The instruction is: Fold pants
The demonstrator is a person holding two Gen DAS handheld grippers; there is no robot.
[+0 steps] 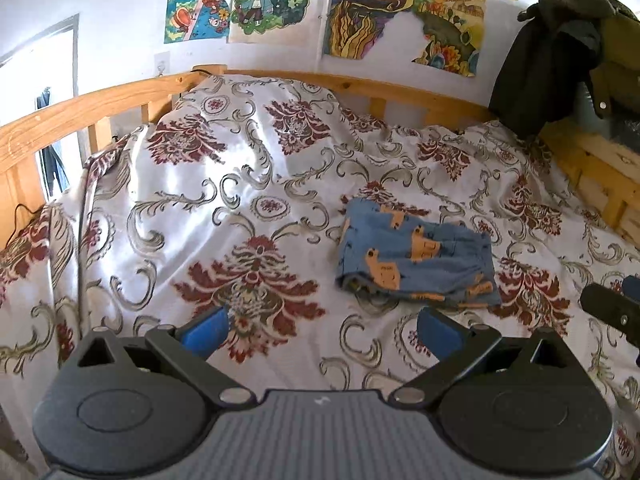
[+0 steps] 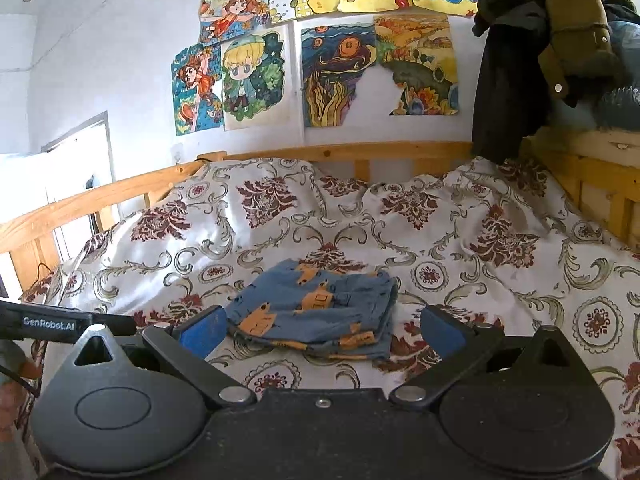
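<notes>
Left gripper point(image 1: 322, 330): jaws spread wide, empty, above the patterned bedspread point(image 1: 224, 216). The pants point(image 1: 416, 258), blue with orange figures, lie folded in a compact rectangle ahead of the jaws and toward the right finger, clear of both pads. Open bedspread extends ahead and left to the wooden rail point(image 1: 80, 100).

Right gripper point(image 2: 322, 330): jaws spread wide, empty. The pants point(image 2: 316, 310) lie directly ahead between the two fingers, their near-left edge just beside the left pad. A dark coat point(image 2: 504, 80) hangs at far right.
</notes>
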